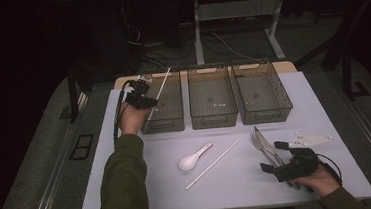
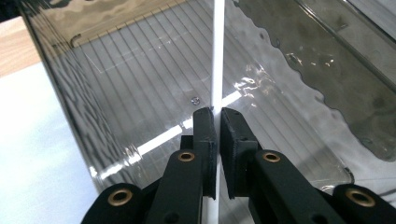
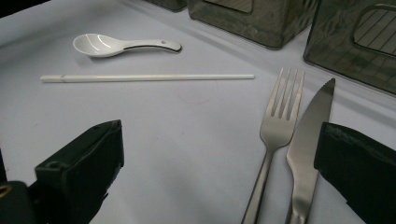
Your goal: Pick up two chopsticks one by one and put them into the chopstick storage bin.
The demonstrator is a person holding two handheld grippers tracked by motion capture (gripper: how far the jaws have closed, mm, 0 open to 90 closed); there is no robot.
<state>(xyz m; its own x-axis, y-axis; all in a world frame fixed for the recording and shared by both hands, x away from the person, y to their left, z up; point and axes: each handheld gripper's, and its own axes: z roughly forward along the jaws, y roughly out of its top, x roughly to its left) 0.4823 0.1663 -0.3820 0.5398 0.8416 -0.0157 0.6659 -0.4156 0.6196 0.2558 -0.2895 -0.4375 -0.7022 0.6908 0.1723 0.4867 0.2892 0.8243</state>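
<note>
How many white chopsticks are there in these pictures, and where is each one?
2. One chopstick is held in the left tongs over the left bin. The other chopstick lies flat on the table, beside the white spoon. None seems hidden.

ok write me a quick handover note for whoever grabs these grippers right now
Left gripper: shut on a white chopstick, holding it over the left bin.
Right gripper: open, low over the table by the fork and knife, holding nothing.
Done: no item lies in a bin yet.
Left: release this chopstick into the bin; the second chopstick, spoon, fork and knife are on the table.
</note>
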